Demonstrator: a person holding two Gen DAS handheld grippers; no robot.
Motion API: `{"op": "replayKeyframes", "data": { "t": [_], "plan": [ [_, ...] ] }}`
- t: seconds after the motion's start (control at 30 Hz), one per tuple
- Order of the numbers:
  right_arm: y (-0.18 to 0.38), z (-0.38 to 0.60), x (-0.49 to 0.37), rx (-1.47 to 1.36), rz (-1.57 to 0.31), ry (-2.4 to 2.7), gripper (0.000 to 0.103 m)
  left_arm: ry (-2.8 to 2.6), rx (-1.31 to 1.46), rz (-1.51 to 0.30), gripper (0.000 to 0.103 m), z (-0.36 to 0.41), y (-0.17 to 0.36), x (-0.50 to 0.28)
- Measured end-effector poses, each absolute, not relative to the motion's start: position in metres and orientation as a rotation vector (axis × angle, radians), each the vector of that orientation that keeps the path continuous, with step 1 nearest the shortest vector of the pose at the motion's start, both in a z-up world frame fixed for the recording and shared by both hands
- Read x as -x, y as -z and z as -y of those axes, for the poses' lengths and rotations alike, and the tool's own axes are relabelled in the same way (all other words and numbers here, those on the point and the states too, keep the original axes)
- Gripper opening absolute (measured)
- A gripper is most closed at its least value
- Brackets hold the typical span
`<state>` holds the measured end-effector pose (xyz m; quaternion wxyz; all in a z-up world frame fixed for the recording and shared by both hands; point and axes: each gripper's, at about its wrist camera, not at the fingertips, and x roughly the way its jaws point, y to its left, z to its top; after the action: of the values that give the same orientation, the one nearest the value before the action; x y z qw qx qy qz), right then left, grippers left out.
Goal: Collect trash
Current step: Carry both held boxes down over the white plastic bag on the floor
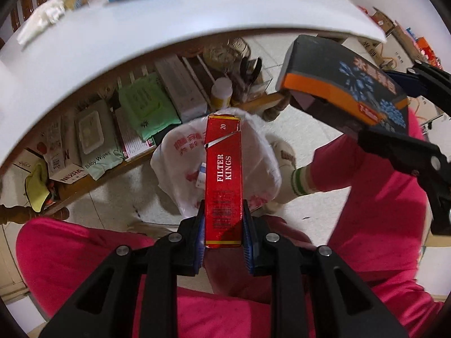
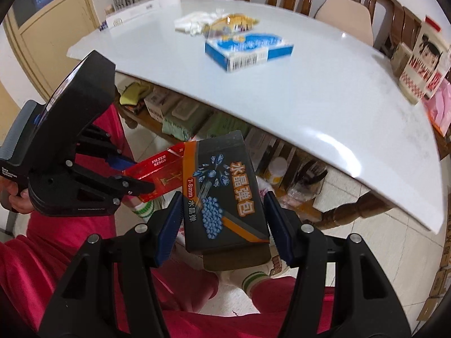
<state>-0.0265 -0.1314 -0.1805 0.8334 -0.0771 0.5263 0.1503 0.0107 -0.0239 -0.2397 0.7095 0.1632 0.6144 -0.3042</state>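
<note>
My left gripper [image 1: 223, 219] is shut on a red "Filter Kings" cigarette box [image 1: 224, 174], held directly above an open white plastic bag [image 1: 180, 152] on the floor. My right gripper [image 2: 222, 219] is shut on a black and orange box with blue crystals printed on it [image 2: 225, 197], held off the table edge. That box shows at the upper right of the left wrist view [image 1: 344, 84]; the red box shows in the right wrist view [image 2: 157, 174]. On the white table [image 2: 310, 98] lie a blue and white box [image 2: 248, 49], a yellow wrapper [image 2: 234, 24] and crumpled white tissue [image 2: 191, 22].
A wooden shelf under the table [image 1: 118, 152] holds wipes packs, boxes and a bottle. The person's pink-clad legs [image 1: 380, 211] flank the bag. Chairs [image 2: 344, 14] stand behind the table. Boxes [image 2: 417, 67] sit at the table's right edge.
</note>
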Motion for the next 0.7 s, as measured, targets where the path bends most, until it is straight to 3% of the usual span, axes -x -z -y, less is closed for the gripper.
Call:
{"op": "replayKeyframes", "data": {
  "t": [0.7],
  "plan": [
    [0.322,0.145,-0.013,0.024,-1.329,-0.240,0.057,0.600,-0.287,-1.610,0.022,0.034,0.364,-0.053]
  ]
}}
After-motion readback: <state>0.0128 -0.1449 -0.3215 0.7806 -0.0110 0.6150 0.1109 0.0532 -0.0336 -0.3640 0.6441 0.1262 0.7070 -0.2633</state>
